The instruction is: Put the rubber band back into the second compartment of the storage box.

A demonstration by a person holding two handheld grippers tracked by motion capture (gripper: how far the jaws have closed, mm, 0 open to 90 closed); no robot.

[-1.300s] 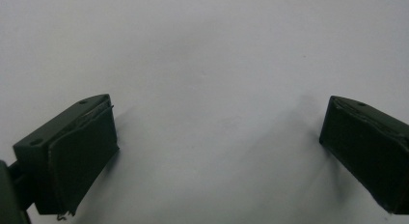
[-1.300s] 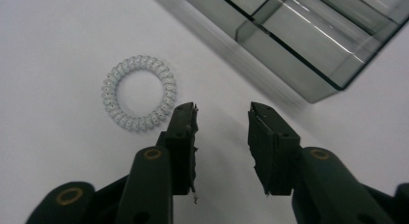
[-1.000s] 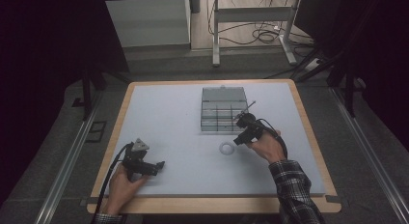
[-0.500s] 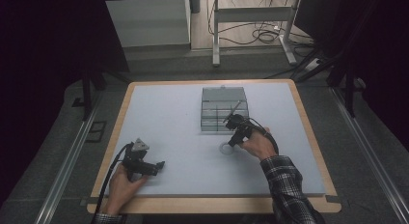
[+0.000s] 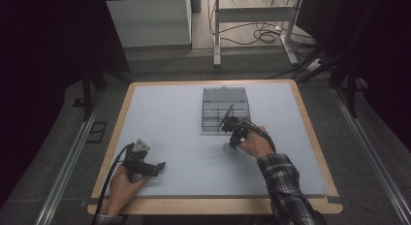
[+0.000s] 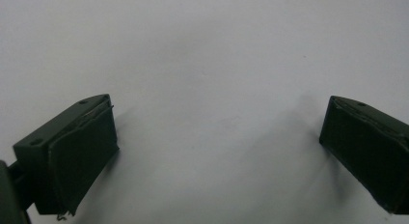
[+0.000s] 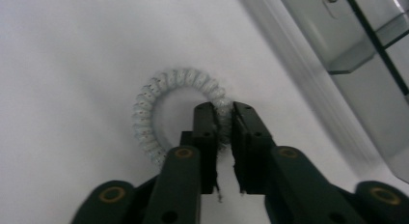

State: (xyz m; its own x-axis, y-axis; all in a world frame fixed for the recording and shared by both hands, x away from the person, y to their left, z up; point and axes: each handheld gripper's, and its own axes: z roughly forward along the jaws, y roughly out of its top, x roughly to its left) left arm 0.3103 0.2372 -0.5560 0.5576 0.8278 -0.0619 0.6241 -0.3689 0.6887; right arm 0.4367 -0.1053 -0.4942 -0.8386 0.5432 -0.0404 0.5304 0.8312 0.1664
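The left tool (image 5: 157,167) has stayed at the near left of the surface (image 5: 169,118), jaws spread wide over bare white. The right tool (image 7: 223,119) has come down since a second ago from beside the clear compartment box (image 5: 225,108) onto the spiral hair tie (image 7: 159,103), its jaws now clenched on the ring's near side. The tie is a pale, translucent coil lying flat on the surface just beside the box.
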